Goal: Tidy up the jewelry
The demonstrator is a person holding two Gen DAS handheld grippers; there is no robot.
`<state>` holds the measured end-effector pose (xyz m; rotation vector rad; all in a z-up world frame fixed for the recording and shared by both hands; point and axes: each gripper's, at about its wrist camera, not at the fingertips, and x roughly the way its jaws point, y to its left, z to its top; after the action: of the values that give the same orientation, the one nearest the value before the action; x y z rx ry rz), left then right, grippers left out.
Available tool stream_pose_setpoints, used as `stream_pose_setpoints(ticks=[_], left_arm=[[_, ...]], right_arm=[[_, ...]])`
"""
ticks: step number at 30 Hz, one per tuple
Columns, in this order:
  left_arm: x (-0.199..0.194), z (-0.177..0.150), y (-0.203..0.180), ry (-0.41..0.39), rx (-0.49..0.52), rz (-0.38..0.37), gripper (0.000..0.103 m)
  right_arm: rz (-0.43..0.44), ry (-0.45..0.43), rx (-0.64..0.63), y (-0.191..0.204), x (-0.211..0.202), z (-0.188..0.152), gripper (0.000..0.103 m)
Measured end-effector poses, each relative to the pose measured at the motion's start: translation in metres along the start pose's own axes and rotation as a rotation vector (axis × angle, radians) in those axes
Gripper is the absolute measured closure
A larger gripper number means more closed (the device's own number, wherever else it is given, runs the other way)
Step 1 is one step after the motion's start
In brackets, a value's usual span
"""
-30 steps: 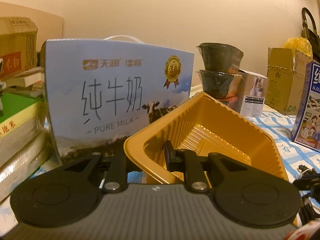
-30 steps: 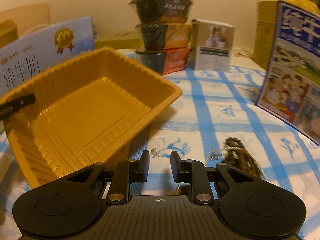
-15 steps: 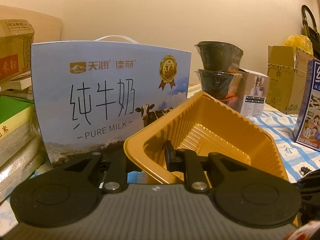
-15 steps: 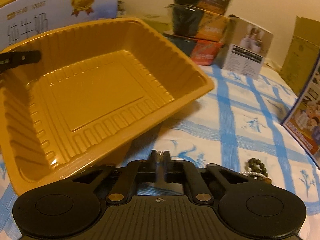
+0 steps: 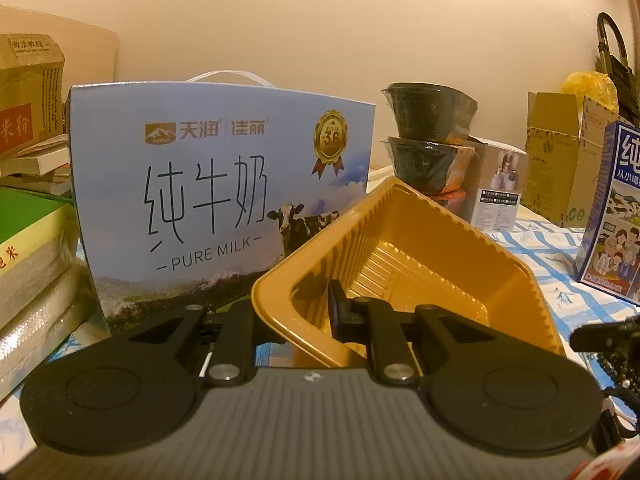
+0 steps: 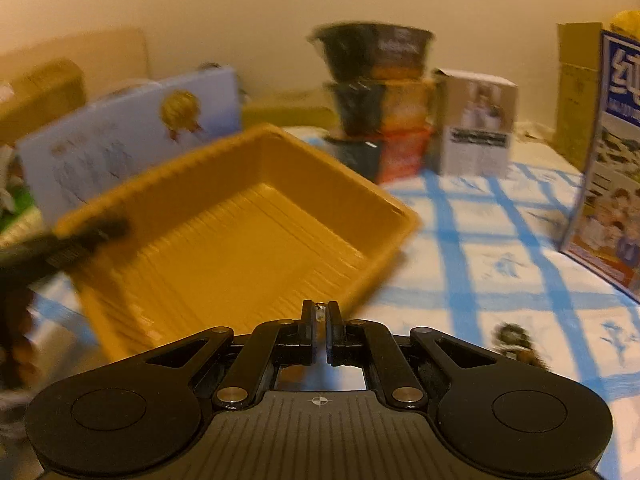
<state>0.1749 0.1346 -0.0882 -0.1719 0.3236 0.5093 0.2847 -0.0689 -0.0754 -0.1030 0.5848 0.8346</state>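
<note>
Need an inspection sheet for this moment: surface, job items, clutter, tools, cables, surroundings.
Surface: blue-checked cloth covers the table.
Job's things: gold tray tilted, its wall pinched and nothing seen inside; small metal piece between the right tool's tips; dark bead string lying on the cloth.
Clutter: milk carton, stacked black bowls, small white box, second carton, cardboard boxes, packs at left.
Grippers: left tool shut on the tray wall; right tool shut on the small metal piece, over the tray's near edge.
Cables: nothing seen.
Surroundings: plain cream wall; right view blurred.
</note>
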Motion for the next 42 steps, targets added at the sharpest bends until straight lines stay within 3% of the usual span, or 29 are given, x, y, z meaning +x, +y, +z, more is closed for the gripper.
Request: stream_pose_setpoints(ticks=[3,4,6,7,8,14,21,24,32,37,40,42], left_arm=[[-0.001,0.000,0.000,0.009,-0.005,0.001,0.087],[-0.001,0.001,0.000,0.011,-0.004,0.000,0.087],[-0.004,0.001,0.001,0.014,-0.004,-0.006,0.087],[-0.006,0.001,0.001,0.015,-0.004,-0.008,0.087],[-0.008,0.002,0.002,0.017,-0.006,-0.012,0.088],[-0.021,0.001,0.011,0.046,-0.024,-0.054,0.093],[-0.038,-0.003,0.025,0.082,-0.028,-0.089,0.095],[-0.042,-0.003,0.030,0.088,-0.023,-0.092,0.095],[-0.047,0.001,0.031,0.087,-0.012,-0.086,0.095],[-0.046,0.003,0.031,0.088,-0.005,-0.088,0.095],[-0.046,0.003,0.031,0.087,-0.004,-0.087,0.095],[-0.046,0.003,0.031,0.086,-0.003,-0.086,0.095]], right_arm=[[0.031,-0.015,0.007,0.015,0.001,0.006,0.097],[0.036,-0.014,0.016,0.017,0.003,0.007,0.092],[0.030,-0.037,0.056,0.019,-0.001,0.009,0.069],[0.021,-0.052,0.077,0.018,-0.005,0.009,0.049],[0.009,-0.074,0.095,0.017,-0.012,0.007,0.046],[-0.049,-0.081,0.200,0.001,-0.056,-0.016,0.046],[-0.157,0.030,0.251,0.001,-0.090,-0.062,0.046],[-0.173,0.080,0.260,0.004,-0.085,-0.072,0.046],[-0.236,0.143,0.237,0.008,-0.052,-0.071,0.063],[-0.267,0.165,0.251,0.001,-0.036,-0.069,0.066],[-0.264,0.177,0.252,0.000,-0.030,-0.070,0.080],[-0.255,0.172,0.257,0.000,-0.030,-0.069,0.081]])
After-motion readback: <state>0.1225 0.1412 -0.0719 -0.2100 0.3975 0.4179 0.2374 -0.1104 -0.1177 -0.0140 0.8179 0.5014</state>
